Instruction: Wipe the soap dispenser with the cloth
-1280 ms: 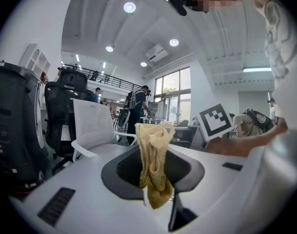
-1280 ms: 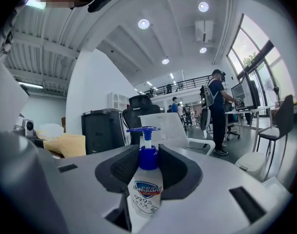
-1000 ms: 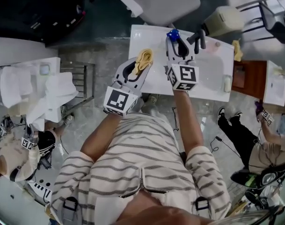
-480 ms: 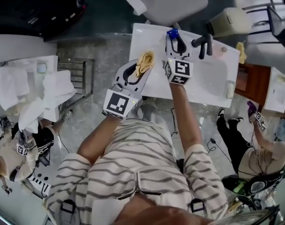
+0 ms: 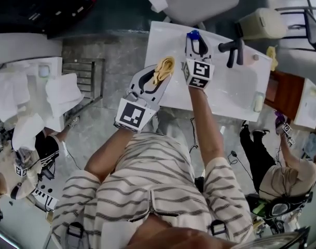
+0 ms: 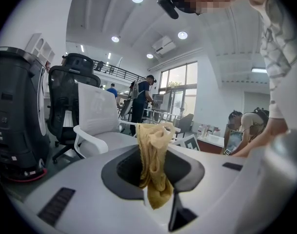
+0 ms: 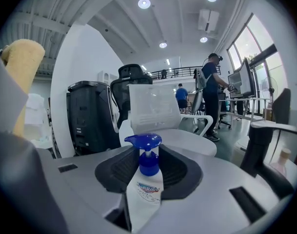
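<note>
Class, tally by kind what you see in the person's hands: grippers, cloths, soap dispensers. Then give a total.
grippers: 2, the left gripper and the right gripper
cloth: 1
soap dispenser: 1
total: 4

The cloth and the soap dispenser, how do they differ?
The cloth is yellow, soft and crumpled; the soap dispenser is a rigid white bottle with a blue pump. The cloth sits in the left gripper, the soap dispenser upright in the right gripper. Both are gripped.
</note>
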Demonstrator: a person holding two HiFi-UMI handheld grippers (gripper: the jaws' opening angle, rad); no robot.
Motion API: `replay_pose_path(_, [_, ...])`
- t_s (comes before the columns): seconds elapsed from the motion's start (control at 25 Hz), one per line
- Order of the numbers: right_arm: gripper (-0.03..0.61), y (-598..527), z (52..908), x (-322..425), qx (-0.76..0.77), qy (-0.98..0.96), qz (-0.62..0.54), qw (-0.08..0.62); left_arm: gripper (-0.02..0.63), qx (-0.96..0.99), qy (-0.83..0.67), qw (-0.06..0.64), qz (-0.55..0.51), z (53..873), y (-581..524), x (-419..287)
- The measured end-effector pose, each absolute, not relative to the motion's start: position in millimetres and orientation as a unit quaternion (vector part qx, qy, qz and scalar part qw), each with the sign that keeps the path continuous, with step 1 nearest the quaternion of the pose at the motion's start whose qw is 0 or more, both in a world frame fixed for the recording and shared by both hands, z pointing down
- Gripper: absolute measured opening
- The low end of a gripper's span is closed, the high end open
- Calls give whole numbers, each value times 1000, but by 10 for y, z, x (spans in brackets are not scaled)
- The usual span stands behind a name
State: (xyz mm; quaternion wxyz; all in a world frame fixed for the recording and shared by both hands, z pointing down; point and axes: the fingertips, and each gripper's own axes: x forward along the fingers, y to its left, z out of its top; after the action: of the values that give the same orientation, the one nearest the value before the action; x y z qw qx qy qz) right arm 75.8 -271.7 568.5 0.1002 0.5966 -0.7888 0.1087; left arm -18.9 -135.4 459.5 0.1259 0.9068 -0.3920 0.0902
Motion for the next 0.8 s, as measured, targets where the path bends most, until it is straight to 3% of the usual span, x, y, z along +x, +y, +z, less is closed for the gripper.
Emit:
replay_pose_path(0.24, [131,-2705,5720,706,603,-782,106,116,98,907,-392,123,88,4599,-1404,-205])
replay_pose_path(0.44, [204,-2681,5754,674,589,-789,111,132,98,908,-391,123,86,4561,-1356,-178])
replay_pose_path(0.8, [235,-2542,5661,722,581,-796,116,122,98,908,-394,115,80,4514,-1240,-129])
